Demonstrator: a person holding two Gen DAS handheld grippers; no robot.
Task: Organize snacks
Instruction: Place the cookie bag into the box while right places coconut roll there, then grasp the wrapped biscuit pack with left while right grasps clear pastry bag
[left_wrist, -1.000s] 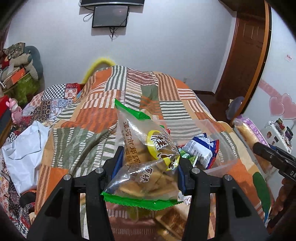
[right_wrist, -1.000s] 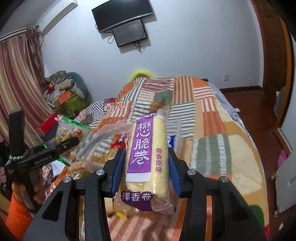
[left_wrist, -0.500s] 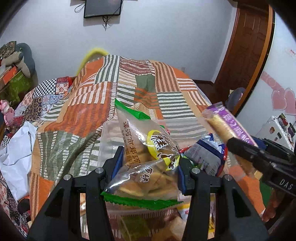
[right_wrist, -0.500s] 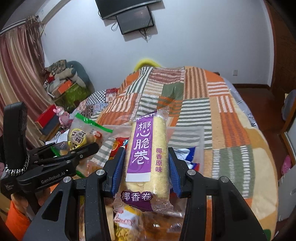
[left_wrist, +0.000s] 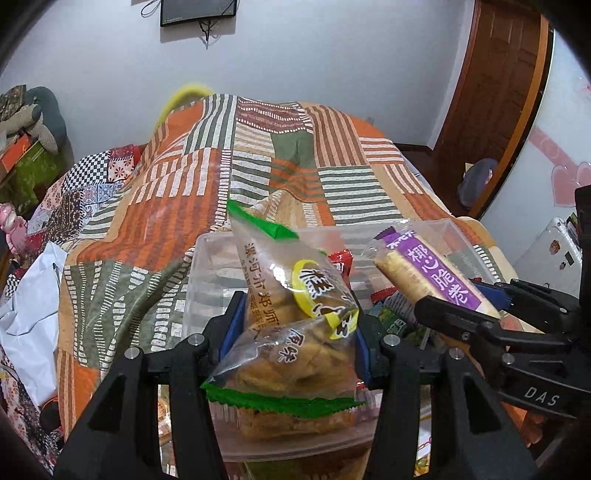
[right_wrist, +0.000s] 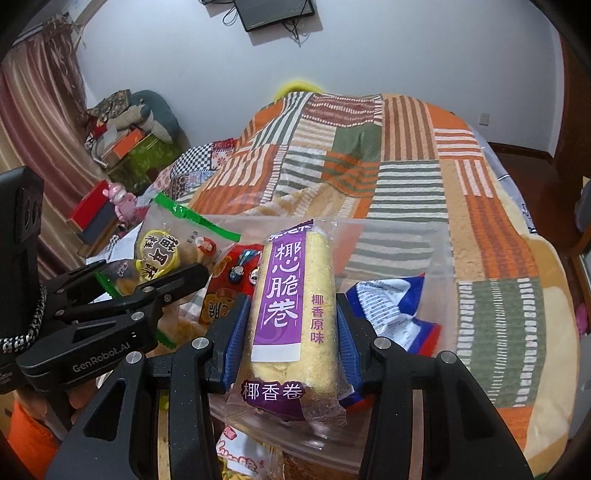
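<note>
Snack bin (left_wrist: 207, 258) sits on quilted bed (left_wrist: 258, 147), clear walls, several packets already inside. My left gripper (left_wrist: 295, 332) clamps green-edged biscuit bag (left_wrist: 295, 325) by its lower half, jaws narrow on it, bag upright over bin so it can drop straight in. My right gripper (right_wrist: 288, 332) pinches purple coconut roll (right_wrist: 291, 306) across its middle for balance, long axis forward, over bin beside blue-white packet (right_wrist: 391, 306). Judgement: both loads staged above opening, release next; risk of two grippers crowding.
</note>
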